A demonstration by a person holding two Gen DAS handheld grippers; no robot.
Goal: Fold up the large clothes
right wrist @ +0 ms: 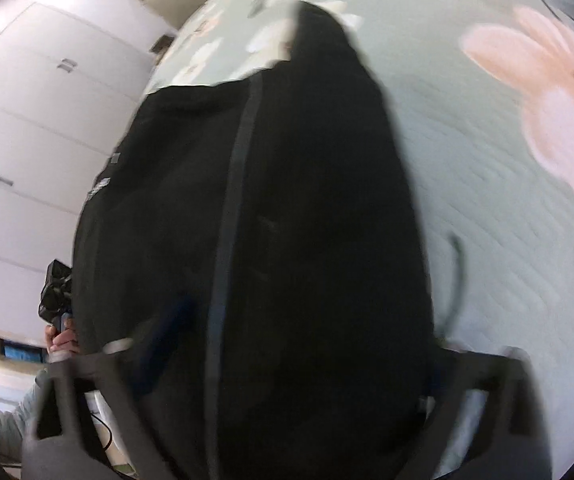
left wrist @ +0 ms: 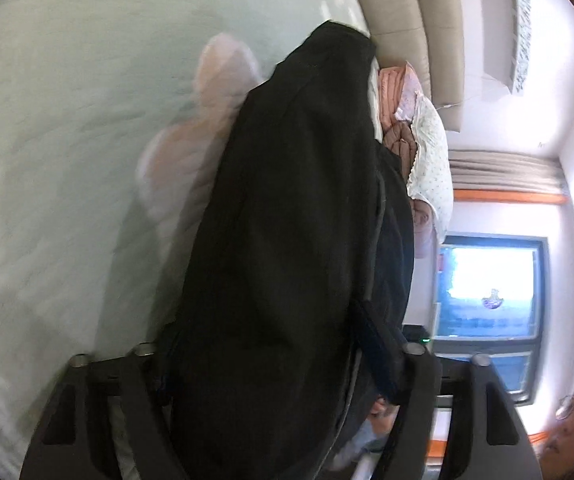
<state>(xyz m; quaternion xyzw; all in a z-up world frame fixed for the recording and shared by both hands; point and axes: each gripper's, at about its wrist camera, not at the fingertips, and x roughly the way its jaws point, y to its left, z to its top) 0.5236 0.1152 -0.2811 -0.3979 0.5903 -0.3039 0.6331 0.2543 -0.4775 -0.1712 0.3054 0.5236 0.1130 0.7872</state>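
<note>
Black, matte, heavy-looking fabric fills both wrist views – the black garment [left wrist: 287,240] hangs lifted over the pale green quilted bedspread [left wrist: 67,140] with big blurry pink flowers, and a smooth dark strip runs down its length in the right view. No readable label or writing anywhere. Left gripper [left wrist: 279,364] and right gripper [right wrist: 283,356] each sit fairly wide with cloth bunched between the fingers – holding it up.

The black garment [left wrist: 295,240] I hold is matt, soft woven cloth, with a smoother, slightly shiny strip [right wrist: 227,216] down it. My grippers' fingers [left wrist: 135,408] look like matt dark plastic with dull metal pins. The bedspread [left wrist: 67,120] under it is pale quilted cloth, finely ribbed.
</note>
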